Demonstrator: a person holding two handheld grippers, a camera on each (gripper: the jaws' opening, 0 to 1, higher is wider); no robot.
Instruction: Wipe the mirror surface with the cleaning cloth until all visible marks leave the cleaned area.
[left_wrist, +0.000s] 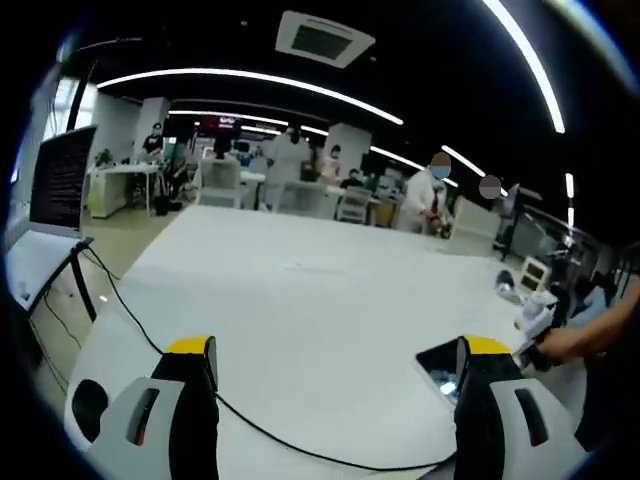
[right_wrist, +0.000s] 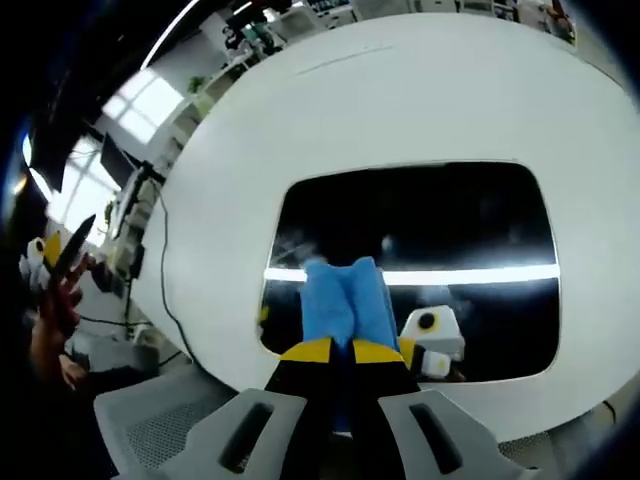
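Observation:
In the right gripper view a dark rectangular mirror (right_wrist: 420, 230) lies flat on the white table (right_wrist: 420, 90) and reflects a bright ceiling light strip. My right gripper (right_wrist: 340, 350) is shut on a blue cleaning cloth (right_wrist: 345, 300), which rests on the mirror's near left part. In the left gripper view my left gripper (left_wrist: 335, 350) hovers over the table (left_wrist: 300, 290), open, nothing between its yellow-tipped jaws. A corner of the mirror (left_wrist: 440, 362) peeks out beside its right jaw.
A black cable (left_wrist: 150, 340) runs across the table's left side toward me. A laptop (left_wrist: 55, 185) stands on a stand at the left. A person's hand (left_wrist: 560, 345) holds the other gripper at the right. People and desks fill the background.

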